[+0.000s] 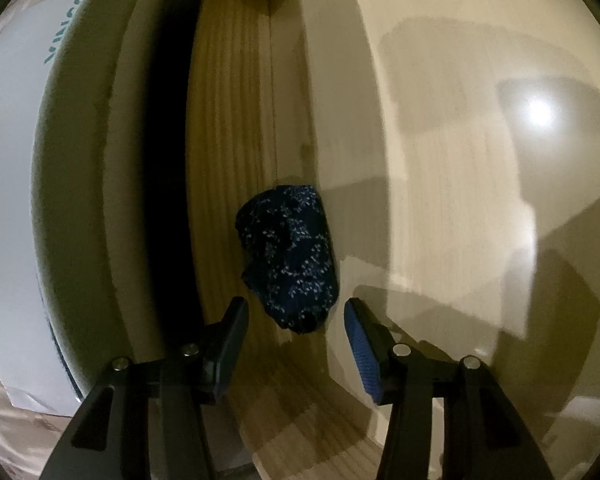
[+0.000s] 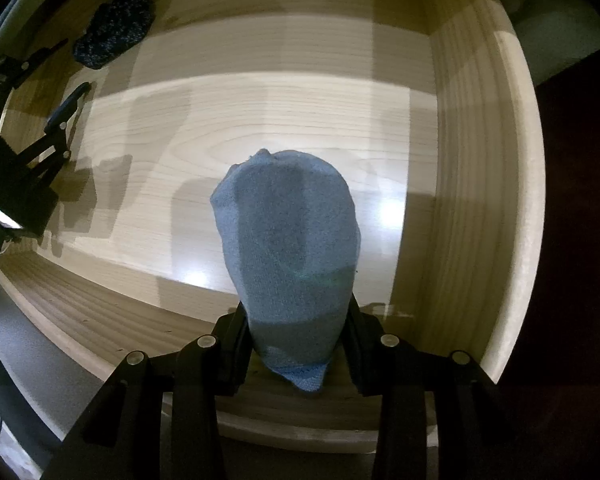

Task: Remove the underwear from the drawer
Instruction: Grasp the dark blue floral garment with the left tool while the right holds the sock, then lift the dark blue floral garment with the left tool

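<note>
Dark underwear [image 1: 290,254] just ahead of left gripper [image 1: 296,316]

A dark navy bundle of underwear [image 1: 290,254] with pale speckles lies bunched on the floor of the light wooden drawer [image 2: 480,160], against its side wall, just ahead of the left gripper [image 1: 296,316] and not between its fingers. A light blue bundle of underwear [image 2: 288,256] stands clamped in the right gripper [image 2: 296,320], its rounded end pointing away over the drawer floor.
</note>
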The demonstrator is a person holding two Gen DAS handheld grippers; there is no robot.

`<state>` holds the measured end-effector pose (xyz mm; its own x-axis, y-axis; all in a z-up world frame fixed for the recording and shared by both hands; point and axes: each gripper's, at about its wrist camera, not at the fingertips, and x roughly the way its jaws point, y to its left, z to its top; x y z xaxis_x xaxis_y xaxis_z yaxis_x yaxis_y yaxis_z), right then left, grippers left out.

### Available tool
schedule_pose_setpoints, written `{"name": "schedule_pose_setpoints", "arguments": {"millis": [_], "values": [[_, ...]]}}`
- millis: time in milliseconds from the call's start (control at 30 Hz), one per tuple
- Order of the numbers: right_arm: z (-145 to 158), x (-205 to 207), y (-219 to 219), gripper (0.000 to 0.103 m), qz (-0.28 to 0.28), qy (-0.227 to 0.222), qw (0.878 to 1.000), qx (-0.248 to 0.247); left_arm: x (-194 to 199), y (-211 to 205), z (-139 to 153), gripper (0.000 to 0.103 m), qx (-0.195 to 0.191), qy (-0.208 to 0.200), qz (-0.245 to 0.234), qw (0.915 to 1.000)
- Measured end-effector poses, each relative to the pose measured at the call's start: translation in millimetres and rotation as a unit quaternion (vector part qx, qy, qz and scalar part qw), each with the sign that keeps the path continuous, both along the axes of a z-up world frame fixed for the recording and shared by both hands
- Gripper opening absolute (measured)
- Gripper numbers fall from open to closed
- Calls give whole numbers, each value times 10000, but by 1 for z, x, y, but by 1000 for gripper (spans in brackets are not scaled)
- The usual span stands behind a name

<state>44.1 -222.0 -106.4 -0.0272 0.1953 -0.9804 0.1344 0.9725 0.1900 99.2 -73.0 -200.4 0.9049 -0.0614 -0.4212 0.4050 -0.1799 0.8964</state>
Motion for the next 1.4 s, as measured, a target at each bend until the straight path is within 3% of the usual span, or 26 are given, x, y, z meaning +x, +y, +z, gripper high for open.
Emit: {"name": "schedule_pose_setpoints", "arguments": {"millis": [333, 667, 900, 1233, 1400], "values": [[1, 5, 1, 36, -47, -2, 9999, 118, -1, -14, -7, 40, 29, -42, 50, 10000], [3, 7, 2, 37, -51, -8, 9999, 140, 5, -20, -25, 16, 228, 47, 132, 9996], [1, 7, 3, 37, -42, -10, 9999, 144, 0, -21, -30, 15, 116, 257, 266, 9992], [3, 10, 5, 37, -37, -28, 9998, 177, -14, -22, -1, 15, 86, 799, 515, 9954], [3, 10, 6, 37, -31, -32, 9998, 180, -18, -23, 8, 15, 79, 1230, 836, 9888]]}}
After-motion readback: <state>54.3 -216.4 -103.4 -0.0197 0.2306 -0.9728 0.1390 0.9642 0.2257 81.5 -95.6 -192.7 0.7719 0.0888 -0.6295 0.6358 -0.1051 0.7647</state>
